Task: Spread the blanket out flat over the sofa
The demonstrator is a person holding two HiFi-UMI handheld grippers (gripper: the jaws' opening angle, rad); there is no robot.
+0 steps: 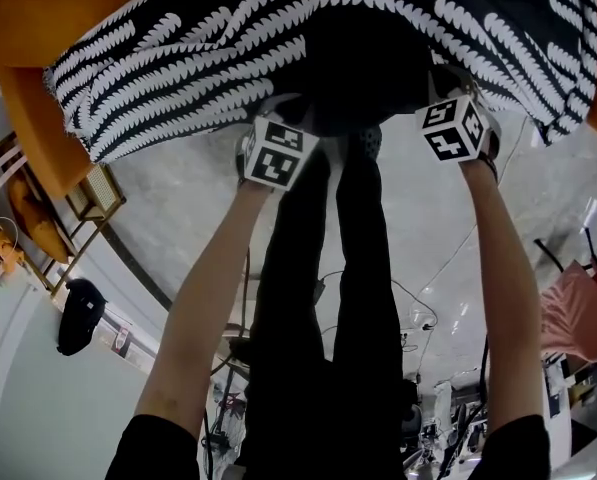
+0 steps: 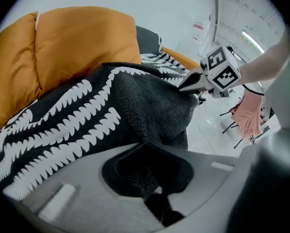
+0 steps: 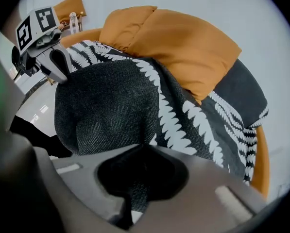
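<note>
A black blanket (image 1: 228, 48) with white leaf stripes lies bunched on the orange sofa (image 1: 38, 8), its near edge hanging over the front. My left gripper (image 1: 276, 118) and right gripper (image 1: 453, 103) hold that edge side by side, with their tips buried in the cloth. In the left gripper view the left gripper (image 2: 149, 174) is shut on a fold of blanket (image 2: 62, 125), and the right gripper (image 2: 210, 76) bites the same edge further along. In the right gripper view the right gripper (image 3: 140, 178) is shut on blanket (image 3: 110, 106). The left gripper (image 3: 47, 47) shows there at upper left. Orange cushions (image 3: 183, 42) rise behind.
The person's black-trousered legs (image 1: 328, 298) stand right before the sofa on a glossy grey floor. A wooden rack (image 1: 88, 203) and a black bag (image 1: 78, 313) are at the left. A pink cloth on a stand (image 1: 578, 313) and cables (image 1: 418, 308) are at the right.
</note>
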